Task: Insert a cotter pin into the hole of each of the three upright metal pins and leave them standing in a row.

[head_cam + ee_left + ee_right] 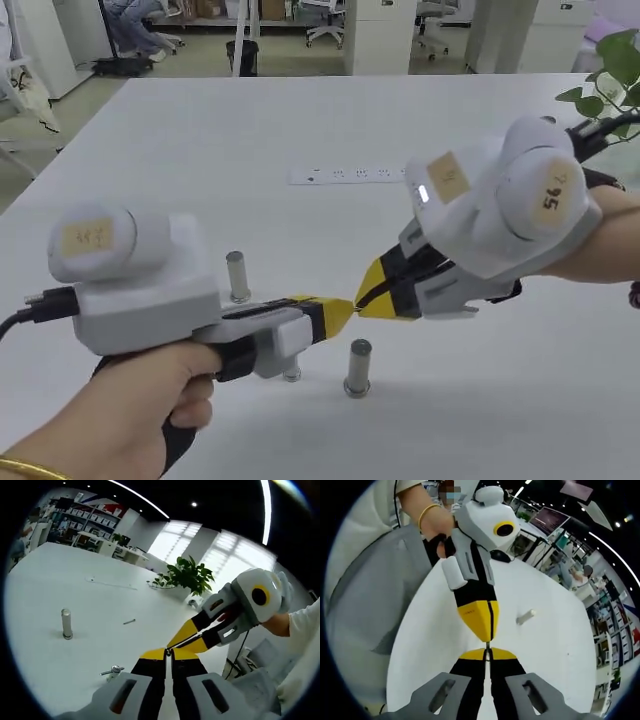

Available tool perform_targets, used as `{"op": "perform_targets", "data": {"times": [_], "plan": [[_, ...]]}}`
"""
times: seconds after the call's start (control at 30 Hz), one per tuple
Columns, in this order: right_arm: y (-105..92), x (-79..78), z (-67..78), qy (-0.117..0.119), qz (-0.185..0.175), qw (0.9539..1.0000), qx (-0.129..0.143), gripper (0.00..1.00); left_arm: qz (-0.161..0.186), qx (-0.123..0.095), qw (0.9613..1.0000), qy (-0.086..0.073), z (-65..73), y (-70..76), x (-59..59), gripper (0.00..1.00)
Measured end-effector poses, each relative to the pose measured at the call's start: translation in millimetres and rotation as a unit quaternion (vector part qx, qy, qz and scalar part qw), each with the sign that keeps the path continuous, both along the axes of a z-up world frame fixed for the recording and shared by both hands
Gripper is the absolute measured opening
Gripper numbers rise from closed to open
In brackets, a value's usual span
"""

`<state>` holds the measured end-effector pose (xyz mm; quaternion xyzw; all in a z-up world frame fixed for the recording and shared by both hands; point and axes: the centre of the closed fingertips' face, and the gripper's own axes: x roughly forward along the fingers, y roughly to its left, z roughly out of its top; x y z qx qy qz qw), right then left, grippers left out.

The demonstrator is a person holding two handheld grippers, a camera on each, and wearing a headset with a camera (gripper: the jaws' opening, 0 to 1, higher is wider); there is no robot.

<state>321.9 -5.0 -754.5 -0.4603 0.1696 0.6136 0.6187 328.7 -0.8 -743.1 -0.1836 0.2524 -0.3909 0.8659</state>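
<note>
my left gripper [338, 314] and right gripper [362, 300] sit nose to nose above the table [180, 150], both sets of yellow wedge tips clenched tight w/ no gap. in the right gripper view a thin dark cotter pin [488, 645] bridges the two noses. each pair seems to nip one end, tbh it's too tiny to make out its shape. gripper bodies are smooth rounded grey-white plastic, jaws black behind the yellow

metal pins = short dull-steel cylinders w/ a wider foot. rear pin [237, 275] is upright behind my left gripper. front pin [358, 367] is upright just below the tips. third pin [291, 374] is mostly hidden under the left gripper, only its bottom peeks out. left gripper view also has a spare cotter pin [129, 622] lying flat on the table, apart from the pins

table is plain matte white, w/ a white power strip [345, 175] further back and a leafy plant [612, 75] at the right edge, cut off. bg is office chairs [325, 20], kinda blurry
</note>
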Motion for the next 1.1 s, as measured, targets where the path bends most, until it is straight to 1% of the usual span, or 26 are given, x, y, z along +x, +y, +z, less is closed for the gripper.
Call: {"op": "perform_targets", "data": {"times": [0.03,0.13,0.23,0.33,0.43,0.47,0.53,0.57,0.63,0.67,0.73,0.8,0.87,0.9,1.0,1.1], "plan": [[-0.1,-1.0,-0.7,0.006,-0.002,1.0000,0.000,0.03,-0.005,0.005,1.0000,-0.004,-0.5,-0.5,-1.2,0.01],[0.4,-0.9,-0.7,0.012,-0.008,0.9999,0.006,0.03,-0.009,0.014,0.9997,-0.016,0.1,0.0,-0.4,0.00],[1.1,0.5,0.3,0.014,-0.013,0.9997,0.015,0.04,-0.008,0.017,0.9996,-0.023,1.1,1.3,1.6,0.00],[1.0,0.0,0.4,0.026,-0.018,0.9993,0.021,0.05,-0.012,0.022,0.9993,-0.029,0.8,1.2,2.1,0.00],[1.1,-1.7,2.5,0.050,-0.032,0.9975,0.038,0.08,-0.017,0.034,0.9985,-0.039,-0.6,1.9,2.0,0.00],[0.7,-2.4,3.6,0.060,-0.037,0.9965,0.044,0.10,-0.020,0.040,0.9980,-0.044,-1.5,2.3,1.5,0.00],[-0.5,-2.7,5.0,0.072,-0.042,0.9953,0.050,0.11,-0.025,0.046,0.9974,-0.049,-2.3,2.4,0.8,0.00],[-1.6,-3.4,5.0,0.084,-0.047,0.9938,0.054,0.11,-0.030,0.051,0.9968,-0.054,-3.1,2.7,-0.4,0.00],[-2.7,-3.5,4.8,0.107,-0.062,0.9903,0.063,0.12,-0.036,0.060,0.9958,-0.060,-4.1,2.8,-2.3,0.00],[-1.7,-5.4,6.5,0.121,-0.072,0.9873,0.073,0.14,-0.039,0.064,0.9951,-0.064,-4.6,2.6,-3.4,0.00],[-3.4,-6.5,7.0,0.139,-0.080,0.9839,0.079,0.15,-0.046,0.071,0.9940,-0.070,-5.5,2.5,-5.2,0.00],[-5.6,-6.9,5.9,0.144,-0.080,0.9833,0.079,0.15,-0.051,0.077,0.9930,-0.074,-6.4,2.9,-5.6,0.00],[-8.2,-8.4,3.7,0.155,-0.084,0.9812,0.078,0.15,-0.059,0.082,0.9913,-0.084,-6.3,2.2,-7.0,0.00],[-9.6,-10.3,2.3,0.165,-0.085,0.9797,0.077,0.15,-0.064,0.086,0.9901,-0.090,-5.8,1.6,-8.5,0.00],[-11.3,-14.2,0.0,0.176,-0.081,0.9781,0.076,0.15,-0.076,0.094,0.9876,-0.100,-5.2,0.0,-11.4,0.00],[-12.3,-18.9,-2.4,0.190,-0.076,0.9759,0.076,0.16,-0.093,0.104,0.9840,-0.111,-5.2,-1.6,-15.2,0.00]]}}
